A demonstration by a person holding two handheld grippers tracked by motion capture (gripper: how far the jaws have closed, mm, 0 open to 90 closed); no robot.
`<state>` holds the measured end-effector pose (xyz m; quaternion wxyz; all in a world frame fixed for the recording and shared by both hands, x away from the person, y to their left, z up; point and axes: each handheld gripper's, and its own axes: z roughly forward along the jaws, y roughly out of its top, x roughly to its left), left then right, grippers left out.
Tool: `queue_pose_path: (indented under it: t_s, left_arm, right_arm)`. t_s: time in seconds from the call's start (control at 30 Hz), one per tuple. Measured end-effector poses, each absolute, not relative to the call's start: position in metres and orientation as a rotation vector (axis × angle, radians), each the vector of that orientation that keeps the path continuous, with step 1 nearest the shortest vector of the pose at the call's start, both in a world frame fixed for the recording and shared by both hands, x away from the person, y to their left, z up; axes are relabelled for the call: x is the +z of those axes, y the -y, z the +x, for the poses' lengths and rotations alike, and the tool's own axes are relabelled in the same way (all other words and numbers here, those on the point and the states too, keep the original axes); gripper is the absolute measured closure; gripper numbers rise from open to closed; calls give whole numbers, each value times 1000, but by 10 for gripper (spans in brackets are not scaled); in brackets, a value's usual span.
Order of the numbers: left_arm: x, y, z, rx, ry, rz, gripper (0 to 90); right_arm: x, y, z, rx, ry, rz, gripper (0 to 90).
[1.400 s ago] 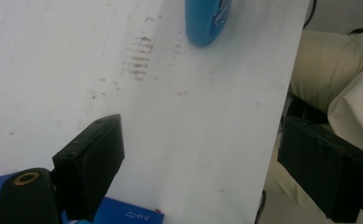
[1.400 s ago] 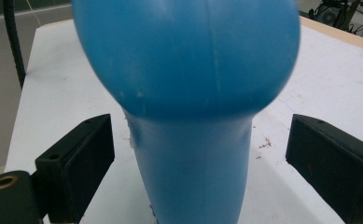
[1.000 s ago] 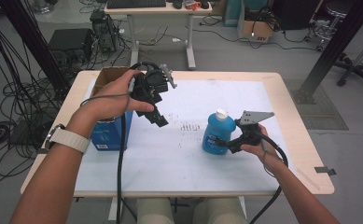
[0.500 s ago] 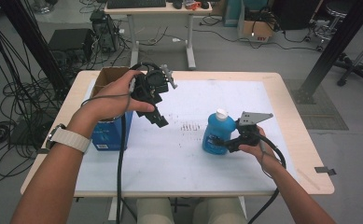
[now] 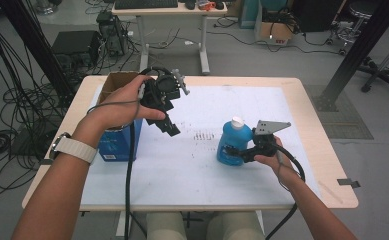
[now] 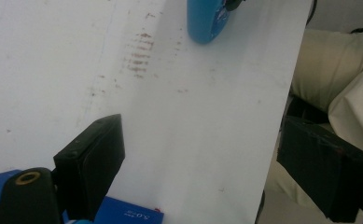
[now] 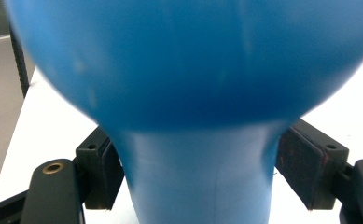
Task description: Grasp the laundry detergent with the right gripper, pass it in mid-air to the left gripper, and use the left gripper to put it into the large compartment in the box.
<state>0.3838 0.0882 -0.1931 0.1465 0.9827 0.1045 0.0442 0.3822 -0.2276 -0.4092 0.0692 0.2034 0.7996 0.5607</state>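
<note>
The white worktop (image 5: 192, 180) is smooth and bare around the blue bottle (image 5: 234, 145), which stands right of centre, toward the person's side and well apart from the blue box (image 5: 119, 142) at the left edge. On so slick a surface, a push from one side would probably slide or tip the bottle rather than seat it.

That is the main risk. The right tongs (image 5: 232, 151) reach in level and low, and they have just been closing with the bottle between them. In the right gripper view one pad lies against the narrow waist of the bottle, while the other pad (image 7: 305, 163) is just beside it with a sliver of gap. The grip does not look clamped yet. If the touching pad leads, it could nudge the bottle sideways. The waist is also rounded and glossy, so a light squeeze may let the heavier bulge swing or slip once the bottle is lifted.

The left tongs (image 5: 171, 127) hang wide and empty above the worktop near the box. They are too far off to steady anything.

The bottle stands upright on its base with its long axis vertical. Its white cap (image 5: 237, 121) points straight up, away from the worktop.
</note>
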Motion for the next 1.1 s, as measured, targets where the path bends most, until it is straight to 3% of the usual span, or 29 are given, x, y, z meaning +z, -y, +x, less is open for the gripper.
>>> queue_pose_path:
  t_s: [0.27, 1.1]
  left_arm:
    - [-193, -91, 385, 126, -313, 2824, 153]
    - [-193, -89, 384, 129, -307, 2819, 156]
  right_arm:
    - [-411, 226, 380, 1735, -2409, 583, 396]
    - [-412, 226, 377, 1699, -2371, 543, 430]
